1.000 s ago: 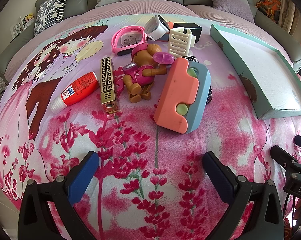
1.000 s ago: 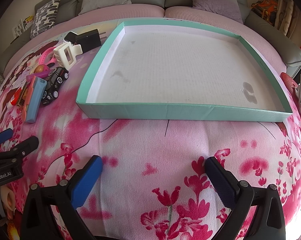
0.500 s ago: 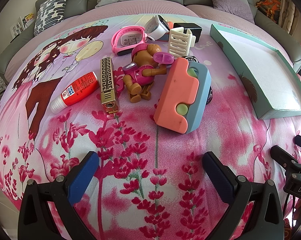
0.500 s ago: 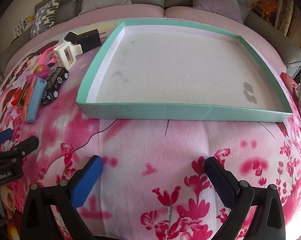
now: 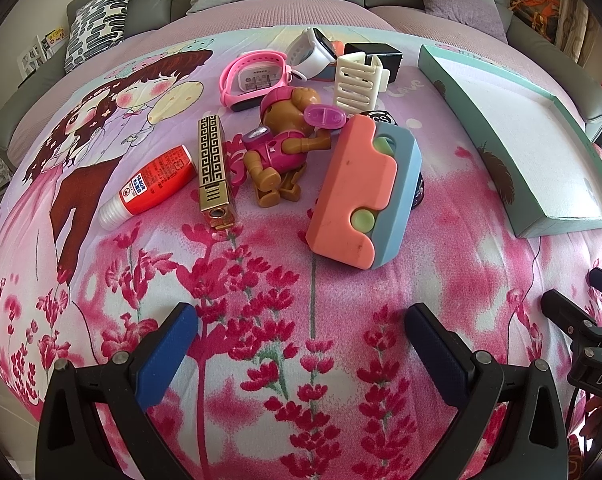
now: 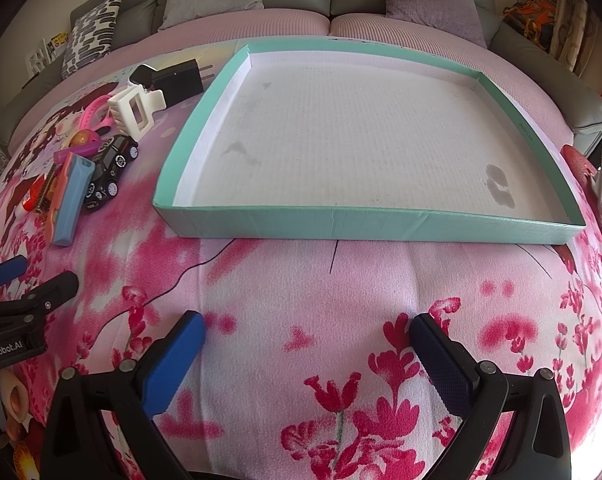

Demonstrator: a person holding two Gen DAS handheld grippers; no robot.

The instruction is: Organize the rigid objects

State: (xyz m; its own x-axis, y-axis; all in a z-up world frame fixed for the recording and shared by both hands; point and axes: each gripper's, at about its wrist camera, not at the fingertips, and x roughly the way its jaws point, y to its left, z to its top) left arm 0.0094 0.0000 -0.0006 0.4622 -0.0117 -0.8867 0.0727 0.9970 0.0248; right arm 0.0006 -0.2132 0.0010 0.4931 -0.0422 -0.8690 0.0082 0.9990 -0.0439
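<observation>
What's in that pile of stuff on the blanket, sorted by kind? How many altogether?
Toys: 3 (puppy figure, black car, coral-blue block)
Watches: 2 (pink, white)
Glue bottle: 1
Gold lighter: 1
Hair claw: 1
Charger: 1
Total: 9

Bare floral bedspread [image 5: 301, 292] ahead; salmon-and-blue plastic block [image 5: 365, 196] fronts crowded toys; shallow teal cardboard tray [image 6: 365, 226] unobstructed inside.

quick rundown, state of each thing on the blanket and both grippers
left gripper: open, empty
right gripper: open, empty
teal tray: nothing in it
pink and blue case: propped tilted on toy car
toy car: on its wheels
glue bottle: lying down, capped
dog figure: lying down
</observation>
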